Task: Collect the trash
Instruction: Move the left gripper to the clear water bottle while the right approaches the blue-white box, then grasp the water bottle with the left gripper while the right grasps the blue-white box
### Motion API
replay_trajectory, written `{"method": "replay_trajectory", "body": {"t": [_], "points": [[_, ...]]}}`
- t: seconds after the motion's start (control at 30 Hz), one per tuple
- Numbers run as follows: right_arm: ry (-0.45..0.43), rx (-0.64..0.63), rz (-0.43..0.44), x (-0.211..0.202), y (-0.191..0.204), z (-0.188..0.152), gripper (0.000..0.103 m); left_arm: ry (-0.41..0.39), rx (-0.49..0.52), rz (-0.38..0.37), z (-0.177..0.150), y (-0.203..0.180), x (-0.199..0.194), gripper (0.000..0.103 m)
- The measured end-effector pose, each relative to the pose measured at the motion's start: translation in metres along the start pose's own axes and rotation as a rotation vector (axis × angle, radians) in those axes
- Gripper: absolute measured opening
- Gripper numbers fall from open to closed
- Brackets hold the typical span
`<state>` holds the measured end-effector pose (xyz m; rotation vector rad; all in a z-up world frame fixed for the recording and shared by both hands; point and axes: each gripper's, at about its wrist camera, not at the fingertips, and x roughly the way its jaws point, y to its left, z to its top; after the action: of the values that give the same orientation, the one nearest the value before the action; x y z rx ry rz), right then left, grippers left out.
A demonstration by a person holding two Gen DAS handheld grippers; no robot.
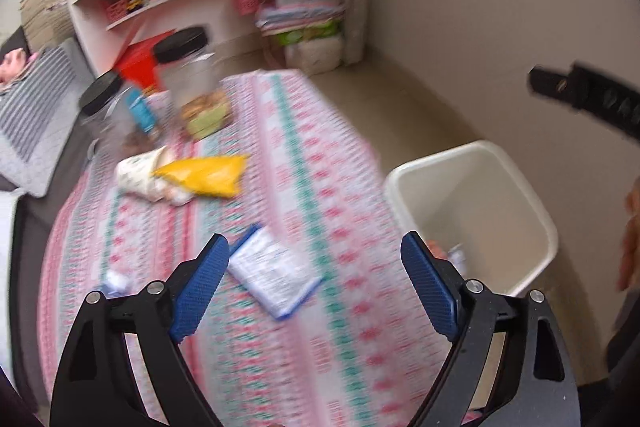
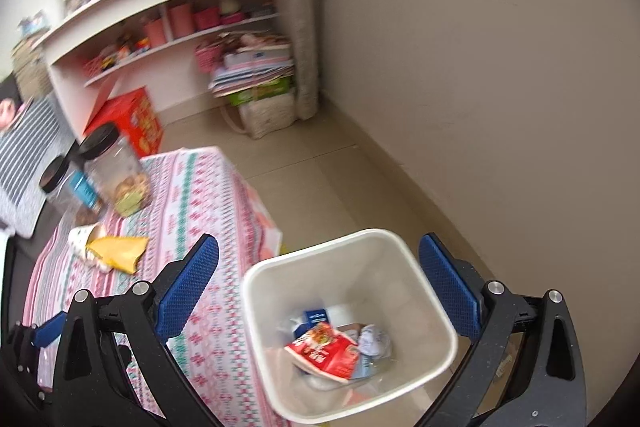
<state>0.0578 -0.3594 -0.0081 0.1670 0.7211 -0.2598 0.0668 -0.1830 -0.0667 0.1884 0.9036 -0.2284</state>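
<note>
My left gripper (image 1: 314, 239) hangs open over the patterned tablecloth (image 1: 320, 155), nothing between its blue pads. A flat white-and-blue packet (image 1: 274, 273) lies just ahead of its left finger. A small crumpled tissue (image 1: 116, 281) sits further left. A yellow wrapper (image 1: 204, 175) rests against a patterned paper cup (image 1: 140, 175) mid-table. My right gripper (image 2: 319, 239) is open and empty above the white bin (image 2: 400, 247) beside the table. The bin holds a red packet (image 2: 324, 351), crumpled paper (image 2: 374, 341) and a blue packet (image 2: 318, 315).
Two clear jars with black lids (image 1: 184, 67) (image 1: 102, 95) stand at the table's far end, a red box (image 1: 138, 61) behind them. White shelves (image 2: 172, 11) line the back wall. A striped cushion (image 1: 36, 107) lies left. The bin (image 1: 532, 211) stands on the floor by the table's right edge.
</note>
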Motion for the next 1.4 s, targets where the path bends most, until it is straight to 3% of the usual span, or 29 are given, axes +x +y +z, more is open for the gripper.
{"method": "replay_trajectory", "body": {"t": [0.37,0.5,0.7,0.83,0.93,1.3,1.37,1.4], "points": [[0.113,-0.247,0.103,0.027,0.109,-0.018,0.096,0.250,0.011,0.215,-0.031,0.122,0.026,0.085],[0.199,-0.356,0.130,0.044,0.146,-0.036,0.096,0.367,0.047,0.247,-0.049,0.159,0.038,0.085],[0.377,-0.475,0.209,0.066,0.184,-0.069,0.096,0.453,-0.007,0.226,-0.076,0.206,0.051,0.085],[0.466,-0.515,0.243,0.078,0.200,-0.089,0.096,0.491,-0.061,0.163,-0.084,0.225,0.061,0.085],[0.489,-0.541,0.228,0.085,0.210,-0.096,0.096,0.518,-0.088,0.100,-0.092,0.234,0.069,0.085],[0.584,-0.562,0.228,0.119,0.238,-0.114,0.096,0.497,-0.054,0.056,-0.096,0.242,0.075,0.085],[0.593,-0.566,0.228,0.123,0.241,-0.115,0.096,0.509,-0.046,0.055,-0.097,0.239,0.078,0.081],[0.599,-0.570,0.229,0.126,0.242,-0.116,0.096,0.513,-0.041,0.055,-0.096,0.239,0.082,0.074]]}}
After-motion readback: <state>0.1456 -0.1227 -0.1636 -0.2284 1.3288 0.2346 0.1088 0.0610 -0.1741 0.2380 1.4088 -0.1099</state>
